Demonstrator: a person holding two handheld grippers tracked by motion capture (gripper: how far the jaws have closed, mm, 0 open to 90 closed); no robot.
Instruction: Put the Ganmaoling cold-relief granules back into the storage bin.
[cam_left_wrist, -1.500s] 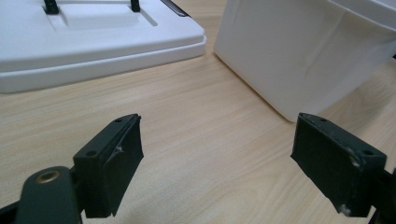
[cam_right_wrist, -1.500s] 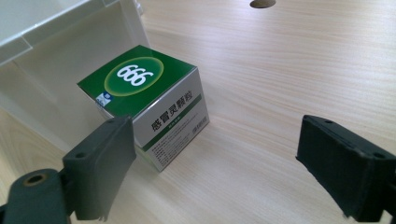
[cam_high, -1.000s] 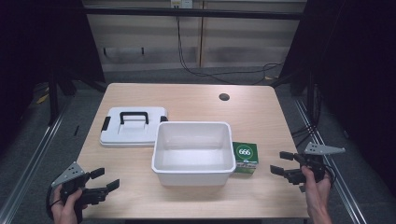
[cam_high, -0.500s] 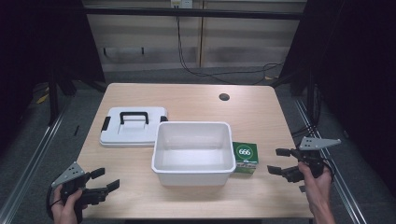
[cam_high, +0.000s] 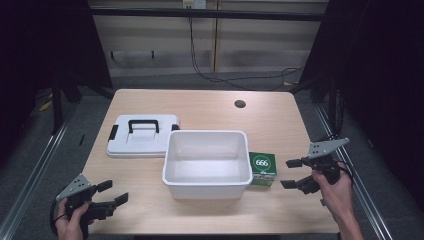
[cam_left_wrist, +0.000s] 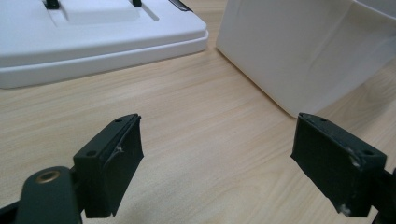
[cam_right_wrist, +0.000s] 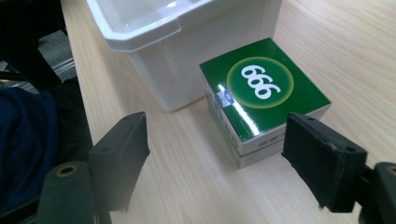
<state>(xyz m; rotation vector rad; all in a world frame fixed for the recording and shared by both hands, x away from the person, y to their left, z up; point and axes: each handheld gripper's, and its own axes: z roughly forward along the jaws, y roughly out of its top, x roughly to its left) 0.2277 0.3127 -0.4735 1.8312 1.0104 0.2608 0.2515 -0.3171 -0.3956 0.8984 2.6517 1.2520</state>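
Right tongs (cam_high: 294, 174) spread wide, aimed at small green cardboard box (cam_right_wrist: 264, 98) just ahead, box touching white plastic tub (cam_high: 207, 162) on wooden counter (cam_high: 210, 107); likely lining up grasp. Left tongs (cam_high: 111, 193) apart, idle, nothing between

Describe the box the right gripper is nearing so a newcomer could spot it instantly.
Start at the open white plastic tub in the middle of the wooden table. Against its right wall sits a small green cardboard box, just ahead of the open right gripper. It alone is green, marked 666 in white.
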